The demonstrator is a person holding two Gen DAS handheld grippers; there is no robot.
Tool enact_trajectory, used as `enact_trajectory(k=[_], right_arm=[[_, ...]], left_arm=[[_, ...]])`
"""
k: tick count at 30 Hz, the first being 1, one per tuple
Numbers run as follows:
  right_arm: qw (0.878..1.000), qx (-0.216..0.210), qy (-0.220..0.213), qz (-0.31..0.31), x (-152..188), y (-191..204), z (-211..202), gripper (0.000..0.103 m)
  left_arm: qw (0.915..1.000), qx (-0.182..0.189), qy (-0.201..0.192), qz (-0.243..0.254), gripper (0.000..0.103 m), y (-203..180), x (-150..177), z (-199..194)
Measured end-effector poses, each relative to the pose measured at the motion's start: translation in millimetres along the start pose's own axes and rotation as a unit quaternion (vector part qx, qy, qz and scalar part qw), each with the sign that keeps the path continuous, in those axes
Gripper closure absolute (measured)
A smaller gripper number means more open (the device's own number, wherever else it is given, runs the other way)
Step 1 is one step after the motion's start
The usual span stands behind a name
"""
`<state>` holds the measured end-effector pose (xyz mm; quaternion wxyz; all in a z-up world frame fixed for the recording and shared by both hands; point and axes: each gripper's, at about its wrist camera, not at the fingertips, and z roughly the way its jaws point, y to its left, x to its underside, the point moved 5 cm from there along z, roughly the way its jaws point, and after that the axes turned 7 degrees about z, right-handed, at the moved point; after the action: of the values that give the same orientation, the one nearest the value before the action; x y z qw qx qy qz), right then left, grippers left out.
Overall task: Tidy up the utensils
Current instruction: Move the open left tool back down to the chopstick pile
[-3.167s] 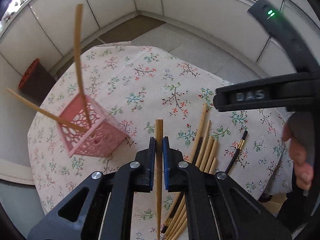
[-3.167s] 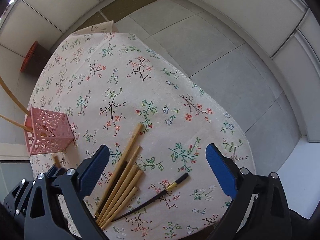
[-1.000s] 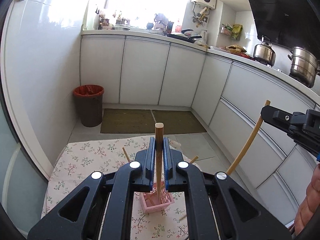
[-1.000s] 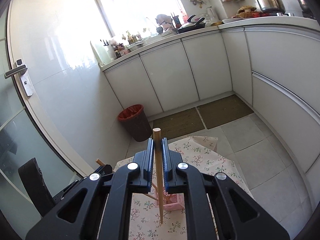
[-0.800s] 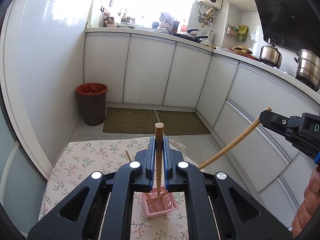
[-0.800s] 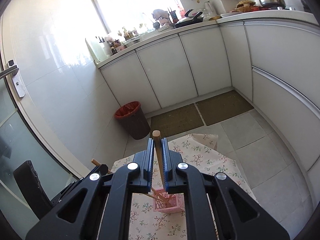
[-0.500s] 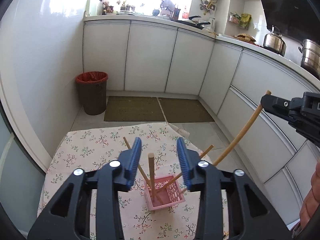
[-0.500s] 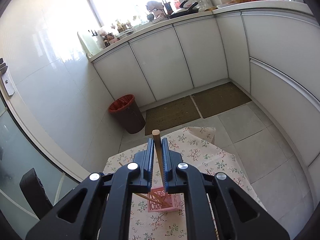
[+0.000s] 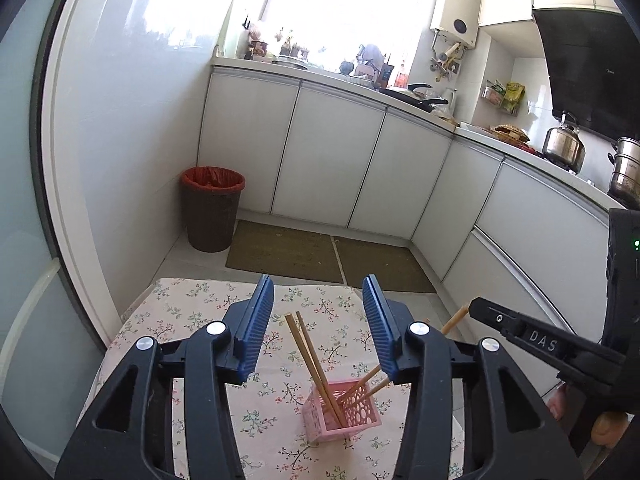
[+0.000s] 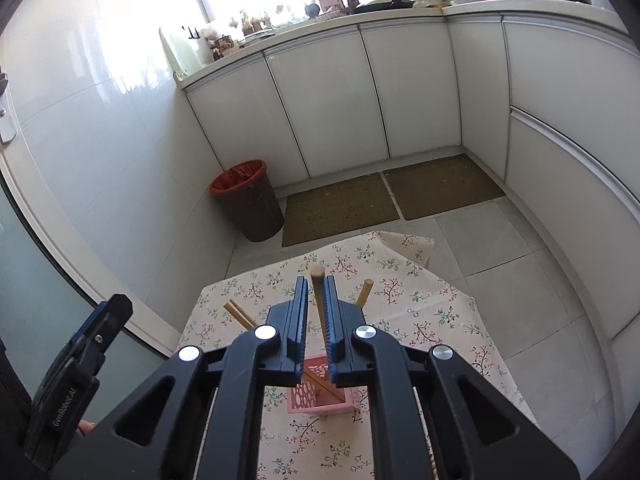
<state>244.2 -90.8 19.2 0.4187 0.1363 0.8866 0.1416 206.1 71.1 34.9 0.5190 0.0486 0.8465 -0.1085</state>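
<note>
A pink perforated holder (image 9: 340, 412) stands on the floral tablecloth (image 9: 192, 320) with several wooden chopsticks (image 9: 310, 354) leaning in it. My left gripper (image 9: 317, 326) hovers above and in front of it. Its jaws are opening, with nothing pressed between the blue pads. In the right wrist view my right gripper (image 10: 316, 282) is shut on one wooden chopstick (image 10: 319, 304), held upright over the pink holder (image 10: 316, 396). From the left wrist view that gripper (image 9: 520, 338) reaches in from the right, and the chopstick's end (image 9: 454, 320) pokes out beside it.
A brown bin with a red liner (image 9: 212, 208) stands on the floor beyond the table, next to two brown mats (image 9: 284, 252). White cabinets line the back and right. The table's far edge (image 10: 400, 240) is close behind the holder. A person's hand (image 9: 608, 428) shows at the right.
My left gripper has let go of its chopstick, which now stands in the pink holder, and its jaws have spread. The right gripper has come lower toward the holder with its chopstick.
</note>
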Motion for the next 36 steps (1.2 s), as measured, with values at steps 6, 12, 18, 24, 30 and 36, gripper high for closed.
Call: enact_trajectory(k=[6,12,18,24,30,36], right_arm=[[1.0,0.02,0.014,0.003,11.2,-10.0,14.9,0.082],[0.999,0.04,-0.002,0.009,14.4,-23.0,6.9,0.054],[0.998,0.062,-0.008,0.021,24.5,-41.4,-0.1,0.029],[0.992,0.116,-0.049,0.001,34.1,-58.8,-15.9,0.014],[0.986,0.157,-0.048,-0.03,58.8,-84.5,-26.3,0.008],[0.977,0.202,0.029,0.056,87.0,-168.4,-35.3,0.007]], left_arm=[[0.9994,-0.023,0.013,0.022,0.047,-0.2,7.1,3.4],[0.9982,-0.024,0.034,0.043,0.038,-7.4,18.2,6.9],[0.9963,-0.023,0.048,0.067,0.021,-19.3,30.2,9.9],[0.9954,-0.022,0.056,0.075,0.013,-26.1,37.3,11.2],[0.9912,0.007,0.101,0.086,0.008,-37.2,53.4,19.6],[0.9358,0.104,0.266,0.207,0.007,-95.2,122.9,43.8]])
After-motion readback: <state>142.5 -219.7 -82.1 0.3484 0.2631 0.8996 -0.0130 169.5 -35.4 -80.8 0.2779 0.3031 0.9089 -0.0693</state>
